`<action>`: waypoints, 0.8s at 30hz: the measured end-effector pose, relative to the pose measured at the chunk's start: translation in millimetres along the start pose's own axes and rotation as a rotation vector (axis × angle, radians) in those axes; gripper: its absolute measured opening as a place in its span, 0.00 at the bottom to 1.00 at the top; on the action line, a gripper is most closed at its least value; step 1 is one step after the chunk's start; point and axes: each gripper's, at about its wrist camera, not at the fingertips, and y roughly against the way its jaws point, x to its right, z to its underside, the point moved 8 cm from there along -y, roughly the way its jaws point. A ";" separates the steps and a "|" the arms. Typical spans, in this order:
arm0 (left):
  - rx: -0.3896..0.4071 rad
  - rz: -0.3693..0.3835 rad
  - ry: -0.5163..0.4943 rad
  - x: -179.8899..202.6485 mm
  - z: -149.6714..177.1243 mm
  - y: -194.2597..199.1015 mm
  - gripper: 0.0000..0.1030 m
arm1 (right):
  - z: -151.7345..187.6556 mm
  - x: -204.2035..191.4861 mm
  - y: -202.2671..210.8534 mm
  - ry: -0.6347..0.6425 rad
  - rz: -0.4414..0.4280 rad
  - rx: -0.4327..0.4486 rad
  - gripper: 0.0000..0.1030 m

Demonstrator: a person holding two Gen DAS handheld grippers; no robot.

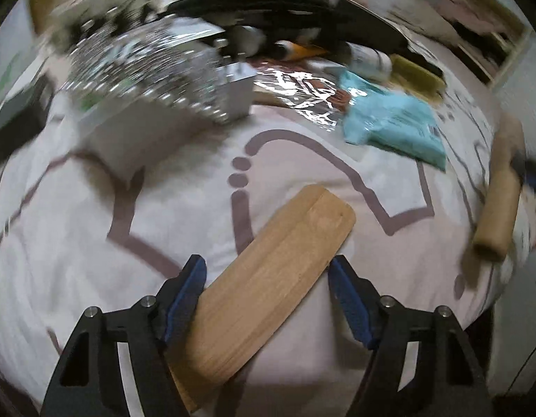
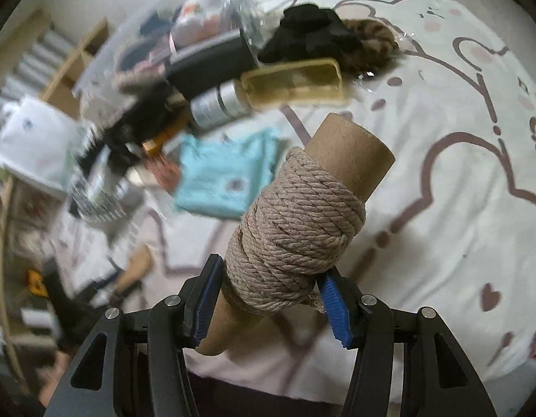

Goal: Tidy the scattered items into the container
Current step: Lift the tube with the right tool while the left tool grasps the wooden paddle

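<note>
- Rope-wound cardboard tube (image 2: 302, 229) is clamped at the rope by the right gripper (image 2: 271, 299), raised off the patterned bedsheet (image 2: 459, 208), its free end toward 1 o'clock.
- Wooden board (image 1: 264, 278) is seen between the left gripper (image 1: 266, 299) pads; left pad touching, right pad apart, so not gripped.
- Teal packet (image 2: 219, 177) is seen at 10 o'clock of the tube, the clear container (image 2: 170, 34) beyond at 11.
</note>
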 end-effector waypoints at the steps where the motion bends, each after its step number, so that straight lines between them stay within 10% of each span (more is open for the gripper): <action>1: 0.002 -0.002 0.021 -2.0 2.3 1.5 0.72 | 3.8 3.2 -3.5 0.020 0.022 -0.023 0.55; 11: -0.028 0.056 0.071 -3.2 10.9 2.7 0.88 | -2.5 16.3 -33.1 0.039 0.120 -0.094 0.55; 24: -0.017 0.015 -0.060 10.7 3.7 -7.3 0.92 | 3.5 49.4 -44.9 -0.513 -0.127 0.047 0.55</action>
